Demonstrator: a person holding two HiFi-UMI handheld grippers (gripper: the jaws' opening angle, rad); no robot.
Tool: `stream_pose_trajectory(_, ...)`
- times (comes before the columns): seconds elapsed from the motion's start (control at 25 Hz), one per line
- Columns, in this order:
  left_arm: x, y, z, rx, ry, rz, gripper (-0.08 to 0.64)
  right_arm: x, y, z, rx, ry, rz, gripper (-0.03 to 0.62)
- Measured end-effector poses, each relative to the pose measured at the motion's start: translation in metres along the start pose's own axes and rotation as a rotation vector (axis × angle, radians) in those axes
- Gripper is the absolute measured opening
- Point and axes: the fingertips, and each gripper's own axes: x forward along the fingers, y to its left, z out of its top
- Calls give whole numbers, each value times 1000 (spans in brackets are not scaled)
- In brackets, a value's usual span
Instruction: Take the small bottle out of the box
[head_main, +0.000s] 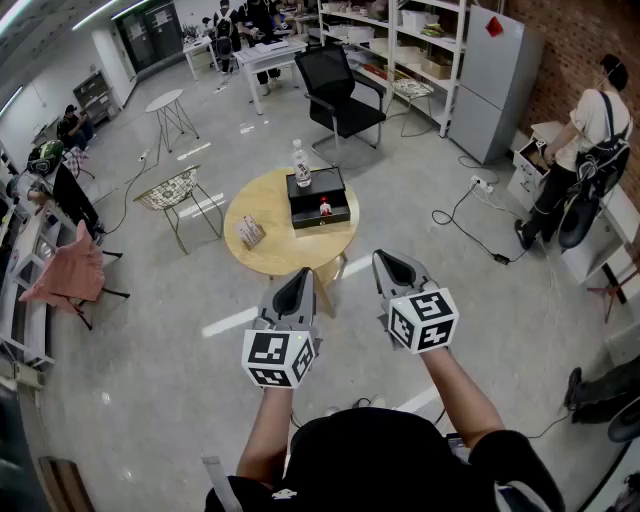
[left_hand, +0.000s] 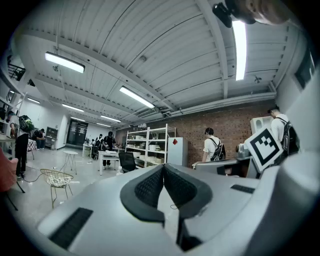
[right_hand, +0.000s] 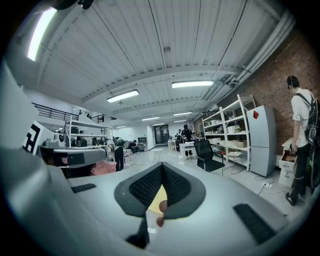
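A black open box (head_main: 318, 200) lies on a round wooden table (head_main: 270, 240) ahead of me. Inside it stands a small red-capped bottle (head_main: 325, 207). My left gripper (head_main: 297, 281) and right gripper (head_main: 392, 264) are held up in front of me, short of the table and well apart from the box. Both have their jaws together with nothing between them. In the left gripper view the dark pads (left_hand: 150, 186) meet at the tips; in the right gripper view the pads (right_hand: 150, 186) also meet, with a sliver of the yellow table (right_hand: 160, 200) showing under them.
A clear plastic water bottle (head_main: 301, 165) stands on the table behind the box, and a small card holder (head_main: 250, 232) sits at the table's left. A wire chair (head_main: 172, 192) is left of the table and a black office chair (head_main: 340, 95) behind it. A person (head_main: 585, 150) stands at far right.
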Motion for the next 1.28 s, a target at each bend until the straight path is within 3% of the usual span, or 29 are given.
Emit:
stream_pose_trajectory(0.8, 36, -55, -11, -9, 18, 12, 12, -23, -55, -13, 50, 10, 50, 2)
stream_pose_trajectory(1.28, 40, -76, -23, -16, 36, 68, 11, -31, -76, -23, 68, 24, 104, 2)
